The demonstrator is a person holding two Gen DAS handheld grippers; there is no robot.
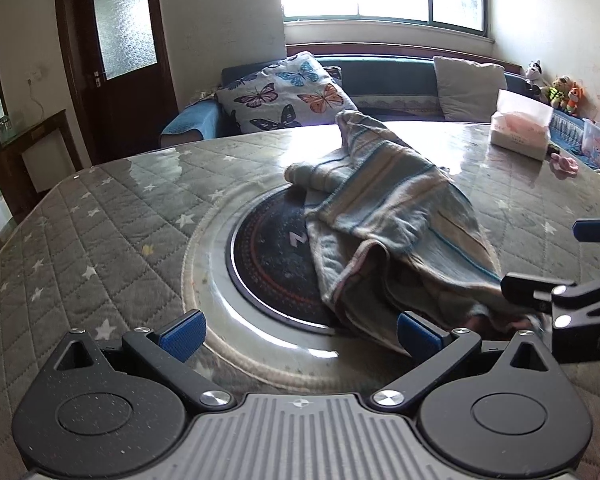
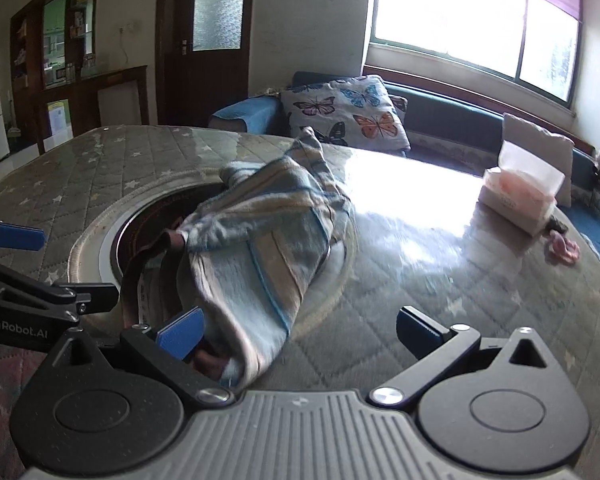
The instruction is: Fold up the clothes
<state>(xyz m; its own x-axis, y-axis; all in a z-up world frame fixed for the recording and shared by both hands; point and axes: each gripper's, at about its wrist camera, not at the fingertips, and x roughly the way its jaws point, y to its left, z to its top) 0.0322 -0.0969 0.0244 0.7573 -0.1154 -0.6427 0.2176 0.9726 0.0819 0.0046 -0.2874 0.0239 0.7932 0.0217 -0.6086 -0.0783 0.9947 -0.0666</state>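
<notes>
Left wrist view: my left gripper (image 1: 300, 334) is spread wide over the desk (image 1: 100, 240); the striped garment (image 1: 384, 220) lies crumpled just ahead, touching its right finger. Right wrist view: my right gripper (image 2: 300, 332) gapes wide, the garment's near end against its left finger.

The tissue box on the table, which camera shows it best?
The right wrist view. The tissue box appears larger there, with its front face and pink top visible in full. The left wrist view shows the same box smaller, at the far edge of the table.
</notes>
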